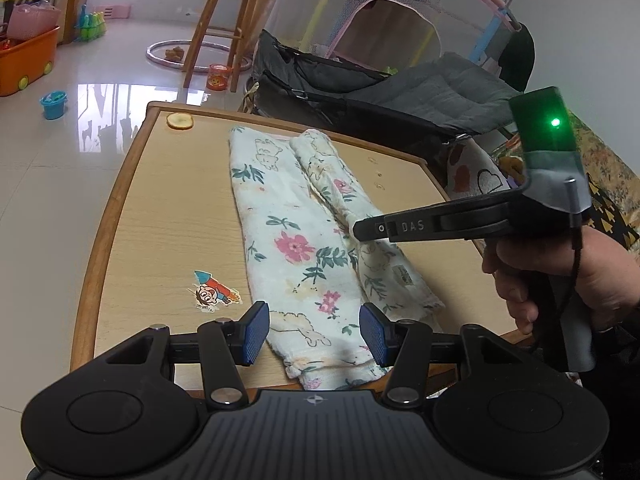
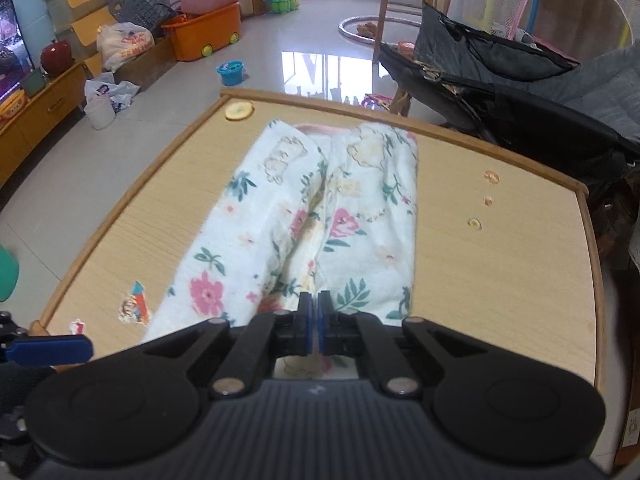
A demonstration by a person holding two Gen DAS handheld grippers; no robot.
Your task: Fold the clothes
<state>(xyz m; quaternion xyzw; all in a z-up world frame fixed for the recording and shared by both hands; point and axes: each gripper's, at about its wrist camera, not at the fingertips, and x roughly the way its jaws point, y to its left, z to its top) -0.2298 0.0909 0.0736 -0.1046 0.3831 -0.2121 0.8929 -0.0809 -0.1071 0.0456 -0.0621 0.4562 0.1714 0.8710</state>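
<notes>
1. My left tool hangs released over the near hem of the trousers, which lie on the desk.
2. Only the left view shows my right tool clenched on the cloth's right leg.
3. Only the right view shows the boxes beyond.

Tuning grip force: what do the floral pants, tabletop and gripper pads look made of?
Floral pants: soft woven cotton or gauze, matte, crinkled. Tabletop: likely wood-grain laminate with a raised wooden rim, low sheen. Pads: blue, finely ribbed, probably rubber.
</notes>
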